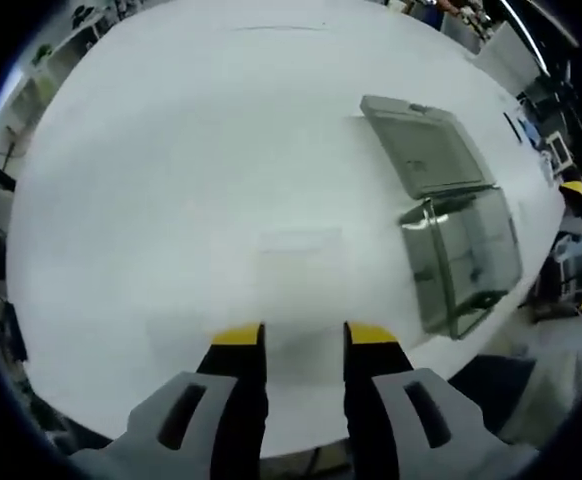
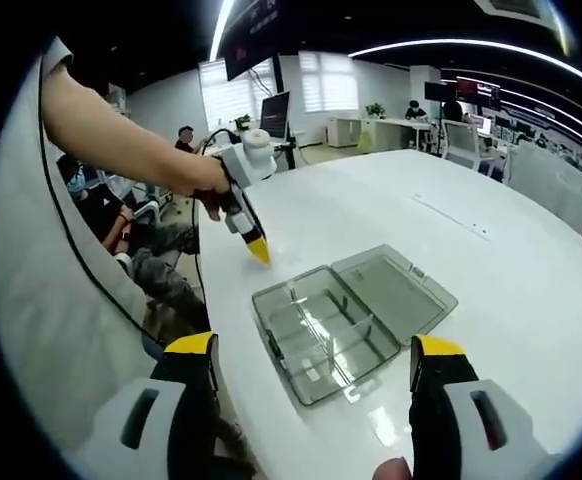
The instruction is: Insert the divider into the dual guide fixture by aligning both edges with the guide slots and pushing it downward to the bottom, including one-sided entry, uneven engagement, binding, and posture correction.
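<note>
In the left gripper view, we see our left gripper [image 1: 304,335] parted, apparently around a faint clear divider [image 1: 299,243] on the white table [image 1: 171,150]. In the right gripper view, our right gripper [image 2: 313,352] gapes wide, empty, over the open fixture box [image 2: 351,318].

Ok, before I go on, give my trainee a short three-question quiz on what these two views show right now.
1. True or false: the clear box has its lid open.
2. The right gripper jaws are: A) wide apart, holding nothing B) shut on a divider.
3. Fill in: in the right gripper view, the left gripper points down at the white ____.

Key: 1 true; 2 A; 3 table.
</note>
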